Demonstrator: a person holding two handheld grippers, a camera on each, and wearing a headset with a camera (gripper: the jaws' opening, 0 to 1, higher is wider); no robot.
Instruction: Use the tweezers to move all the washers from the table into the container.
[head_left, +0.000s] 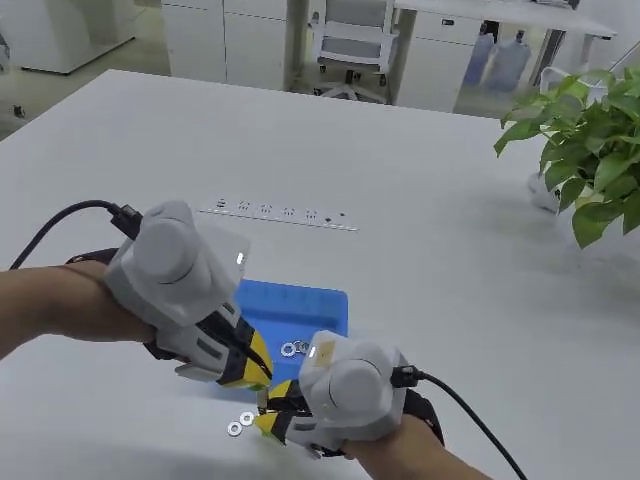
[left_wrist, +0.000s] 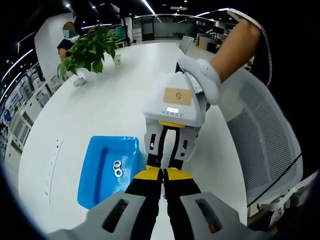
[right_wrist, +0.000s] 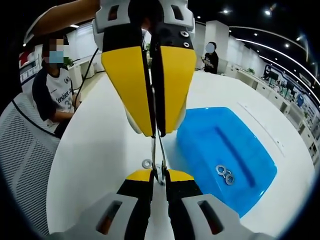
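Observation:
A blue tray (head_left: 300, 305) lies on the white table with two washers (head_left: 295, 348) in it; the same pair of washers (right_wrist: 224, 174) is plain in the right gripper view. Two more washers (head_left: 240, 423) lie on the table just in front of the tray. My left gripper (head_left: 258, 368) and right gripper (head_left: 272, 412) meet tip to tip above them. Thin metal tweezers (right_wrist: 156, 152) run between the shut yellow jaws of the left gripper (right_wrist: 154, 132) and those of the right gripper (right_wrist: 160, 176), both closed on them. One loose washer (right_wrist: 146, 163) lies beside the tweezer tips.
A potted plant (head_left: 590, 150) stands at the table's right edge. A flush socket strip (head_left: 280, 213) sits beyond the tray. A mesh office chair (left_wrist: 270, 140) stands by the near table edge, where a seated person (right_wrist: 57, 95) is close.

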